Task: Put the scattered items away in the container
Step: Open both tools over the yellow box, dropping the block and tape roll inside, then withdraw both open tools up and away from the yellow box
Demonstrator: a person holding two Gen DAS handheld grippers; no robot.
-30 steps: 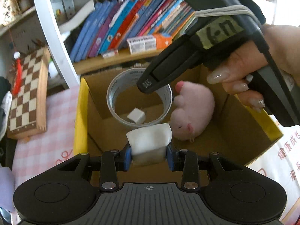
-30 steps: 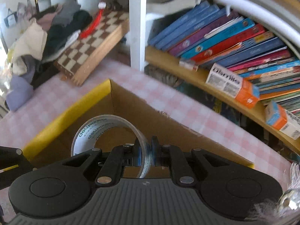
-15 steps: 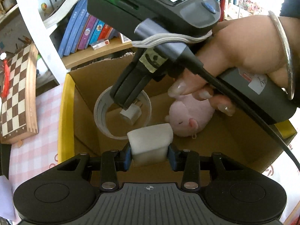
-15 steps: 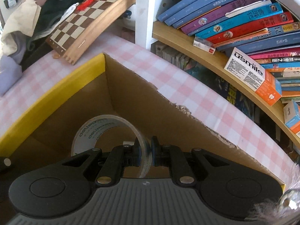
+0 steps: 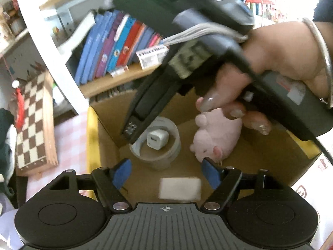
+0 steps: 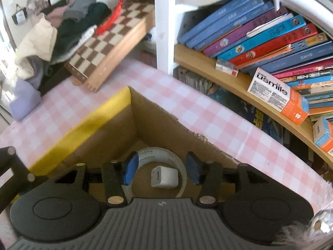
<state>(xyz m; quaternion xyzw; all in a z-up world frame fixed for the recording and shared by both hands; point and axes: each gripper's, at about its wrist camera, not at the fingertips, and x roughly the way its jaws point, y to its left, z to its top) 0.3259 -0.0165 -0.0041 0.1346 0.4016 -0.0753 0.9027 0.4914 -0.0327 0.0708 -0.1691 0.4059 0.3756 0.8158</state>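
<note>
— Four things lie in the cardboard box (image 5: 104,143): a tape roll (image 5: 155,145), a white charger cube (image 5: 156,140) inside its ring, a pink plush toy (image 5: 216,137), and a white eraser-like block (image 5: 180,188), blurred.

— And the fingers?

— Left gripper (image 5: 166,173): just opening, released, the block between but untouched. Right gripper (image 6: 161,168): also opening, its blue fingers (image 6: 131,169) straddling the roll, off it. The box stands on the pink-checked worktop (image 6: 208,112), near its shelf-side edge.

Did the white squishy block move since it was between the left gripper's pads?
Yes. The white block dropped out of the left gripper, whose jaws have just been opening, and now lies blurred lower in the cardboard box, nearer than the tape roll.
</note>
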